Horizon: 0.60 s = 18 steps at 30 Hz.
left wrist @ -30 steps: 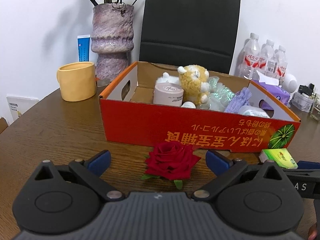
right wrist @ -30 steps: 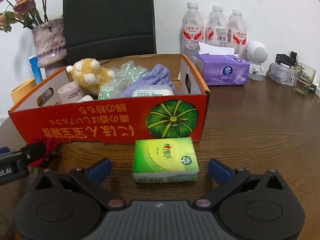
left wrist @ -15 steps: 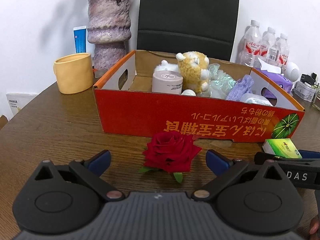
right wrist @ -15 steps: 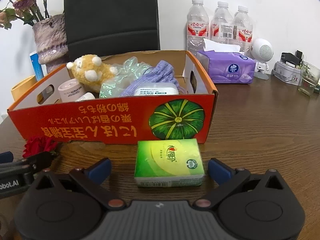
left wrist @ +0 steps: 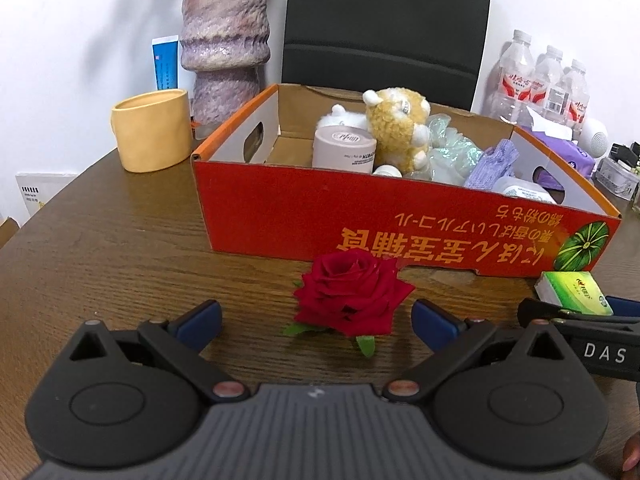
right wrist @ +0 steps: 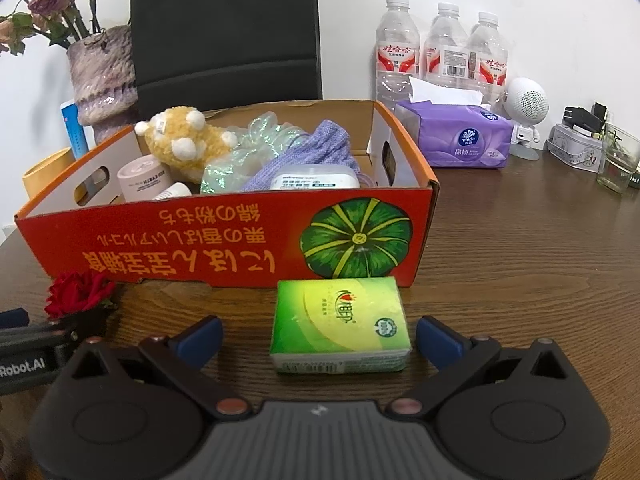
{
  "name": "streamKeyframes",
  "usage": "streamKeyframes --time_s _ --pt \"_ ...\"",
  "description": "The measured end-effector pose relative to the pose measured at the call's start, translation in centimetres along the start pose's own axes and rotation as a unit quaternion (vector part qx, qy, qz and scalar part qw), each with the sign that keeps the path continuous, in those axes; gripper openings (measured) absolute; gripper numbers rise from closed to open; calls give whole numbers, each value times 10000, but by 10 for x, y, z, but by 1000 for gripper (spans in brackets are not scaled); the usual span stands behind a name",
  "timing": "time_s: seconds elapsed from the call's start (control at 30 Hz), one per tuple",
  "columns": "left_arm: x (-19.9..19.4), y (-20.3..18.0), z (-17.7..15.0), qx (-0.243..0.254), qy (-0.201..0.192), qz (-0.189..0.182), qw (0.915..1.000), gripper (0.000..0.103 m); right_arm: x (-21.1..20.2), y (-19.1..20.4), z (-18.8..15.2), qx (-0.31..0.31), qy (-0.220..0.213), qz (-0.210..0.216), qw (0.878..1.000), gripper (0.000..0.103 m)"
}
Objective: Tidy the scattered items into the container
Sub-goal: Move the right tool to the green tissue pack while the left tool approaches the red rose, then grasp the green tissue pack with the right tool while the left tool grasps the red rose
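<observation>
A red cardboard box (left wrist: 360,208) stands on the wooden table and holds a plush toy (left wrist: 400,132), a pink jar (left wrist: 344,150), purple cloth and other items. A red rose (left wrist: 352,294) lies on the table just in front of the box, between the open fingers of my left gripper (left wrist: 316,318). A green tissue pack (right wrist: 340,324) lies before the box's right end (right wrist: 240,236), between the open fingers of my right gripper (right wrist: 320,336). Neither gripper touches its item. The rose also shows in the right wrist view (right wrist: 78,292).
A yellow mug (left wrist: 152,136) and a purple vase (left wrist: 224,44) stand left of the box. A black chair (left wrist: 388,24) is behind it. Three water bottles (right wrist: 440,52), a purple tissue box (right wrist: 456,138), a white speaker (right wrist: 524,108) and a glass (right wrist: 618,164) stand at the right.
Both grippers have moved forward a little and lower towards the table; the rose and the tissue pack now sit further in between their fingers. Both stay open.
</observation>
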<state>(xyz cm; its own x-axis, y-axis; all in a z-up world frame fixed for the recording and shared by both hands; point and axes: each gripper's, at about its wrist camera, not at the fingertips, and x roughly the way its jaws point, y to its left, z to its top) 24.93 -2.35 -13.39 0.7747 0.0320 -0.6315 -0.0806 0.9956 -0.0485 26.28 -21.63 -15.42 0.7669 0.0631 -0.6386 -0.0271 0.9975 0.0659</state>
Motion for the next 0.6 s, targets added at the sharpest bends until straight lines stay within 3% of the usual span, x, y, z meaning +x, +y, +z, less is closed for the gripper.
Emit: streamKeyframes --time_s 0.37,0.6 --pt "2 -4 -1 121 82 103 9998 103 1 5 0 -133 39 -103 9999 102" --pt "1 -5 -2 200 108 156 9996 100 -2 6 -2 -192 -64 -26 9998 89"
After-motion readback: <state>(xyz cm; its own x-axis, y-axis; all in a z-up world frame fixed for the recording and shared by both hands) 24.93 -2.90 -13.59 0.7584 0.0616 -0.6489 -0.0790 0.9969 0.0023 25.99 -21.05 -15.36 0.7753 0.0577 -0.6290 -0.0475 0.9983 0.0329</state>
